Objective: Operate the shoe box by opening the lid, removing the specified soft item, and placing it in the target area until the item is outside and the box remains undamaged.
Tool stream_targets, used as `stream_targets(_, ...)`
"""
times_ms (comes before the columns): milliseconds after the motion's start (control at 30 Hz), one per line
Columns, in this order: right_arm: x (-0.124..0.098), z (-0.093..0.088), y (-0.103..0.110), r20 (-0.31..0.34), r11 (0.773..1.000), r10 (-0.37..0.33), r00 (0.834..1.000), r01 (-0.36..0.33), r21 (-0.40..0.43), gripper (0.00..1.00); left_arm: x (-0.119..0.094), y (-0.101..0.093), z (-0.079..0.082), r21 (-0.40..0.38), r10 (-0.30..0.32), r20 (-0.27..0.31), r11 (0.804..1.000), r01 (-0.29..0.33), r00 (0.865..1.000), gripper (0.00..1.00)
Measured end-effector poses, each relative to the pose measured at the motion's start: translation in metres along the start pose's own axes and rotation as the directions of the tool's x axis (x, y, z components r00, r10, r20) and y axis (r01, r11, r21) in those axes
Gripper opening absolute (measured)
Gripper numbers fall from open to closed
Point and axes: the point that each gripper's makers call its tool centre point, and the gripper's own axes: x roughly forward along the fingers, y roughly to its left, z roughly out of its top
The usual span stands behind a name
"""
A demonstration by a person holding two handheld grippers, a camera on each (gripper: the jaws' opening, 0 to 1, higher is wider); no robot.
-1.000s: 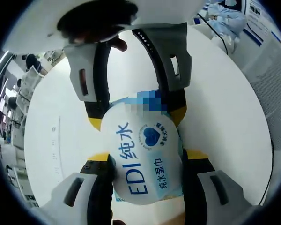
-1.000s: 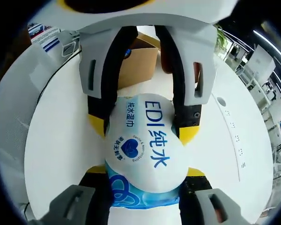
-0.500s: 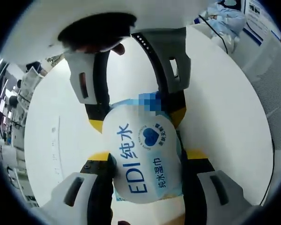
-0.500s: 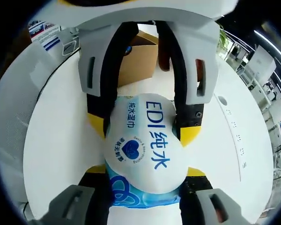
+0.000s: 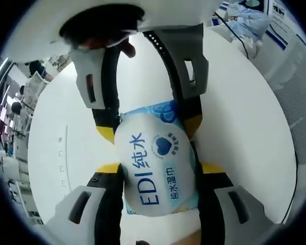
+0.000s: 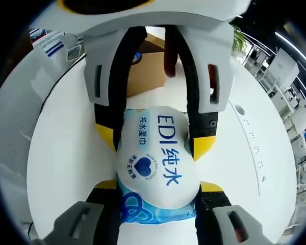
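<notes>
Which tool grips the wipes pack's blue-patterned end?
The right tool: the wipes pack has its blue-patterned end between those jaws; the left tool holds the EDI-lettered end.

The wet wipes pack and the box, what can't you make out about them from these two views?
- Wet wipes pack: its lower end in the left gripper view is cut off by the picture's bottom edge.
- Small print around the heart logo, both views: too small to read.
- Cardboard box, right gripper view: mostly hidden behind the left gripper; lid state unclear.
- Table beneath the pack: covered by pack and right gripper.
</notes>
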Motion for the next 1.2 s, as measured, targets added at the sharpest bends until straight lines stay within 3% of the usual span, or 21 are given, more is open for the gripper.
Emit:
stream_targets(567,-0.017,0.004,0.003,0.005,0.999,-0.035,0.999,0.035,0.034,0.59,-0.037,0.002,0.004,-0.077,0.057,0.041,0.996,-0.053,0.998,0.58)
stream_targets(833,-0.032,0.017,-0.002,0.058,0.990,-0.069,0.996,0.062,0.125,0.58,-0.062,0.006,0.002,-0.153,0.106,0.079,0.984,-0.093,0.991,0.60)
stream_targets(1200,-0.048,0.039,0.000,0.136,0.970,-0.115,0.984,0.082,0.228,0.57,-0.098,-0.007,0.001,-0.260,0.166,0.128,0.957,-0.129,0.978,0.60)
